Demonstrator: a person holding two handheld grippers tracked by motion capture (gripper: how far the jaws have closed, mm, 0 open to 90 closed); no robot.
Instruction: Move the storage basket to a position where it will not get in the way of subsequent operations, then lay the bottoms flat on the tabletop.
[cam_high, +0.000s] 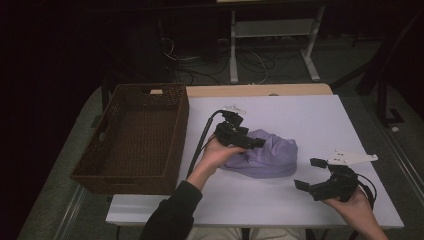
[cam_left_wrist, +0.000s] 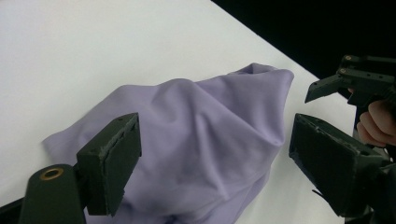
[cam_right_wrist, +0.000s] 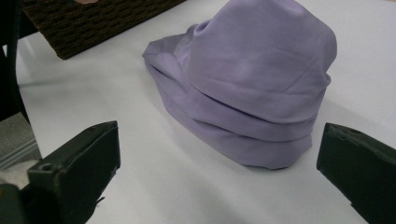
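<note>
A crumpled lilac cloth (cam_high: 267, 155) lies in a heap near the middle of the white table (cam_high: 305, 112). My left gripper (cam_high: 251, 143) hovers over the cloth's left side. In the left gripper view its jaws (cam_left_wrist: 212, 140) stand wide apart above the cloth (cam_left_wrist: 201, 135), and neither pad presses on the fabric. My right gripper (cam_high: 309, 174) is held low to the right of the cloth, a short gap away, and is open. In the right gripper view (cam_right_wrist: 217, 140) the cloth (cam_right_wrist: 261, 79) sits ahead between the spread jaws, untouched.
A dark brown wicker basket (cam_high: 177, 135) with nothing in it stands at the table's left edge, close to the left forearm; its corner (cam_right_wrist: 93, 23) appears in the right gripper view. The other gripper (cam_left_wrist: 355, 84) and its hand show at the right of the left gripper view. Desk legs and cables lie on the floor beyond.
</note>
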